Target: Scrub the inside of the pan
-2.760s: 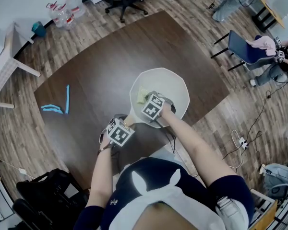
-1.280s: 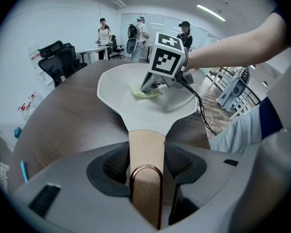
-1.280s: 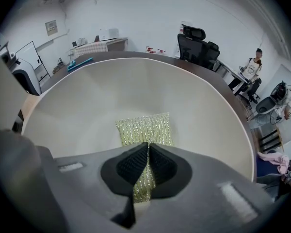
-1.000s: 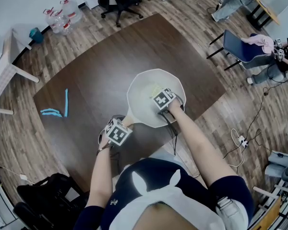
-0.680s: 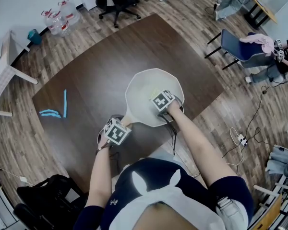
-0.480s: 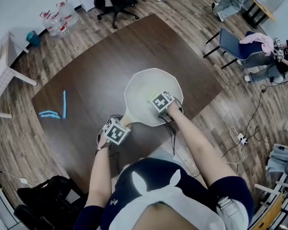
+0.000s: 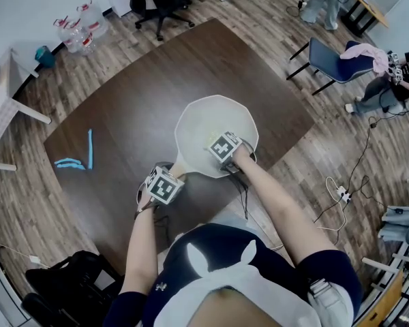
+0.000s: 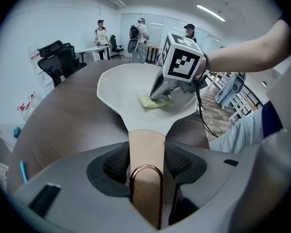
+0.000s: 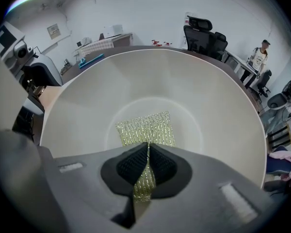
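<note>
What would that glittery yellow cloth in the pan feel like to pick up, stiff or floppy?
Probably floppy: the cloth folds thin where the right fingers pinch it, then fans flat on the pan floor. Likely light, being thin mesh. Its rough knit probably resists slipping.

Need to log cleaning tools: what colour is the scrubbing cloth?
Yellow-green, glittery ribbed weave; the scrubbing cloth shows best in the right gripper view.

Cloth (image 9: 145, 129) partly behind right hand-held gripper (image 9: 148, 149)
</note>
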`<act>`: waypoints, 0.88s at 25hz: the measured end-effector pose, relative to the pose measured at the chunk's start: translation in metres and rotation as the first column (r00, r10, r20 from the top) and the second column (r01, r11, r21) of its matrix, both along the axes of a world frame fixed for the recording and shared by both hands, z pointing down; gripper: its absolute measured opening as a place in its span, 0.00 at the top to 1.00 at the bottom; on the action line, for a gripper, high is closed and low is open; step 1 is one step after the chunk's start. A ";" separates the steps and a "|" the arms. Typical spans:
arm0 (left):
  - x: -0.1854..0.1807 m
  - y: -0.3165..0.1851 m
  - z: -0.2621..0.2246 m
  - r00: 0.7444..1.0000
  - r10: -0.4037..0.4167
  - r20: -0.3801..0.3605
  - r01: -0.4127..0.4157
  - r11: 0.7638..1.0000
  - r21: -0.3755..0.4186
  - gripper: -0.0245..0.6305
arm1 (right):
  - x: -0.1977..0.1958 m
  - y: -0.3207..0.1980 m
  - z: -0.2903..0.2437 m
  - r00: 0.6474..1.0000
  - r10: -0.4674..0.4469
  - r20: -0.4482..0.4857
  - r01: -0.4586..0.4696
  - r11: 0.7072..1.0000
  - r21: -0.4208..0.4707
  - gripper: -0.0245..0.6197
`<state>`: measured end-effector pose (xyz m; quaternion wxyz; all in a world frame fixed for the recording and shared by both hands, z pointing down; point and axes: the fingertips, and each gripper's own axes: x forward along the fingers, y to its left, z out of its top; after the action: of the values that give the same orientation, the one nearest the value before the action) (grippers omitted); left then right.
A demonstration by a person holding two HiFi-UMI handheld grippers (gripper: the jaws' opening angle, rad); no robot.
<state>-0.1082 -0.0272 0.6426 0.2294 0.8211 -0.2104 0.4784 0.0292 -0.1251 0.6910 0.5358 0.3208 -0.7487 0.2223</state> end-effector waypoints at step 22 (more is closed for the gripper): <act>0.001 -0.002 -0.001 1.000 0.003 0.005 -0.003 1.000 -0.004 0.62 | -0.031 -0.017 0.001 0.999 -0.041 0.011 0.041 0.999 0.007 0.95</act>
<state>-0.1070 -0.0294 0.6413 0.2300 0.8197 -0.2088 0.4812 -0.0016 -0.1420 0.6920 0.5352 0.3060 -0.7587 0.2106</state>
